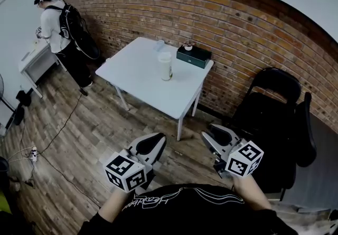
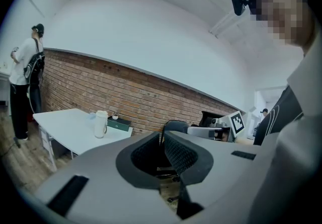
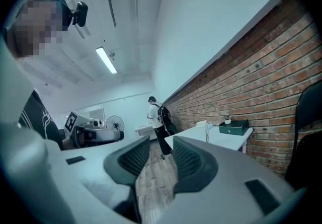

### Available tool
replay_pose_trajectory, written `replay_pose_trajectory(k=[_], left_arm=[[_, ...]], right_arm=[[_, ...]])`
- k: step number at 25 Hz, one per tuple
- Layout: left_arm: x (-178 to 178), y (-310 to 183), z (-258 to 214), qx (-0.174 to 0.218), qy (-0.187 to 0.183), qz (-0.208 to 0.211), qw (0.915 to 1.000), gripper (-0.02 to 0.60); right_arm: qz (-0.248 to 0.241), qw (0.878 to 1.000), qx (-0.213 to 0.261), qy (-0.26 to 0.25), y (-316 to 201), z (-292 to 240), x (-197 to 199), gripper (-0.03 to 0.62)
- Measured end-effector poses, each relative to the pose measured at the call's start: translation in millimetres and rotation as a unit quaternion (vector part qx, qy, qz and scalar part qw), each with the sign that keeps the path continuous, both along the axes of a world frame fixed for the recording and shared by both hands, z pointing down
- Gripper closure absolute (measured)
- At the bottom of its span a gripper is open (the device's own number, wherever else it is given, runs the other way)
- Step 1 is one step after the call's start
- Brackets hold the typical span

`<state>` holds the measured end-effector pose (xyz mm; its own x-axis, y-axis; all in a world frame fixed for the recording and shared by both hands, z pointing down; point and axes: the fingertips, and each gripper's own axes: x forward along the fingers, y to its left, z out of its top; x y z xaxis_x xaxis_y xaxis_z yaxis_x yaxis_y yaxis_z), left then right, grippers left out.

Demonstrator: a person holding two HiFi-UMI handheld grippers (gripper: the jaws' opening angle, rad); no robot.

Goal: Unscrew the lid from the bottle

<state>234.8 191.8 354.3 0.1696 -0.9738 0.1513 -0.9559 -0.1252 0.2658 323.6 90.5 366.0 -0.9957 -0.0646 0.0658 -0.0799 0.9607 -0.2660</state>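
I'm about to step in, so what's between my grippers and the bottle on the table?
Head view: between the left gripper, the right gripper and the bottle lie wooden floor, then the white table, its near top bare.

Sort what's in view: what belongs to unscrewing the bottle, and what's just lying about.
For the job:
- bottle
- lid, on the bottle
- left gripper, shut
- right gripper, open, empty

Just about:
- table under the bottle
- green box
- chair
- person at the back
- power strip
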Motion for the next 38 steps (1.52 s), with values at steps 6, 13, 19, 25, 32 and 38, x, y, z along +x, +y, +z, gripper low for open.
replay_pose_trajectory(k=[6,13,19,25,32,38], left_arm=[[-44.1,30.7,12.2,0.012,0.023,-0.029,0.9992,0.430],[-81.0,33.9,30.2,0.008,0.019,-0.055,0.9983,0.256],[-111.2,17.0,49.5,-0.011,0.018,-0.066,0.9976,0.233],[-164.9,-27.1,63.8,-0.031,0.012,-0.075,0.9967,0.222],[-230.3,-114.1,66.8,-0.047,0.008,-0.061,0.9970,0.218],[-260.4,-180.2,73.0,-0.052,0.014,-0.035,0.9979,0.218]], right_arm=[[0.030,1.000,-0.004,-0.005,8.1,7.3,-21.0,0.354],[0.043,0.999,-0.002,0.006,-4.8,12.5,-43.7,0.287],[0.037,0.999,-0.015,0.015,-36.8,29.2,-82.2,0.266],[0.034,0.999,-0.028,0.007,-94.0,36.6,-143.4,0.256],[0.032,0.999,-0.031,0.000,-166.3,37.2,-212.8,0.249],[0.022,0.999,-0.028,0.009,-208.5,42.2,-252.1,0.245]])
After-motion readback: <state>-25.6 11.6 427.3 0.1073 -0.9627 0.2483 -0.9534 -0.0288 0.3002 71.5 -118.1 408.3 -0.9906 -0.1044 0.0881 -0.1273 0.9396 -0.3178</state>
